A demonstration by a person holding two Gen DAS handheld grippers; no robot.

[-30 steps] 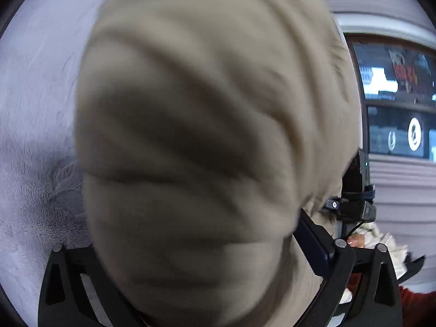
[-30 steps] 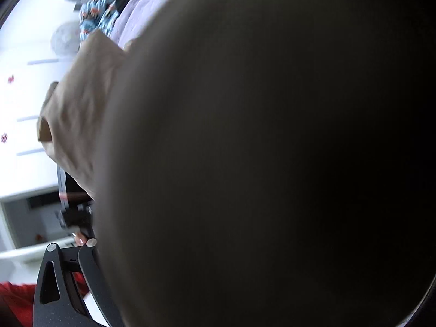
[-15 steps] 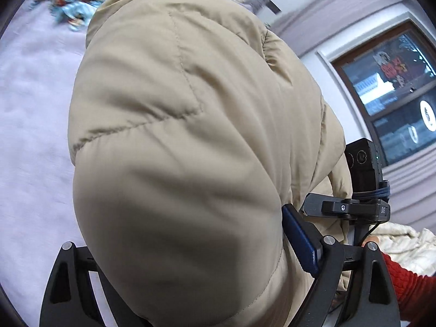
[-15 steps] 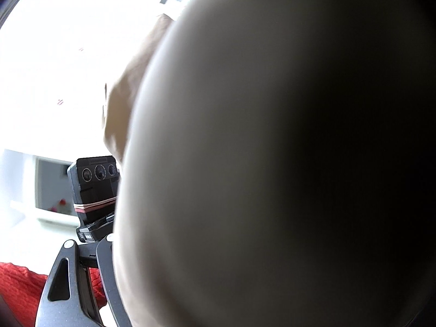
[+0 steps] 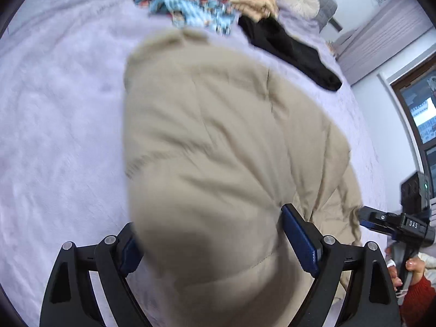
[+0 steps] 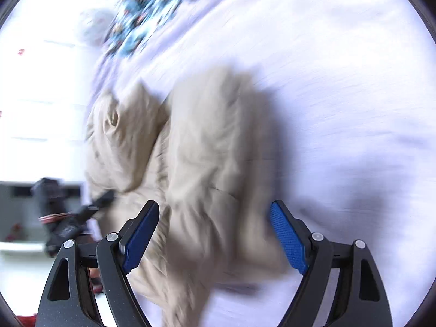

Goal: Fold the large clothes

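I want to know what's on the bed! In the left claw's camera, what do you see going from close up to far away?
Beige puffy jacket bulging between the left claw's pads → black garment → blue patterned cloth → round cushion.

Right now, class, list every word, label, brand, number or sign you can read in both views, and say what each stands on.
"DAS": white letters on the black body of the right gripper, seen in the left wrist view.
Signs in the window: too blurred to read.
Print on the blue patterned cloth: pictures only, no legible text.
Right wrist view: nothing readable.
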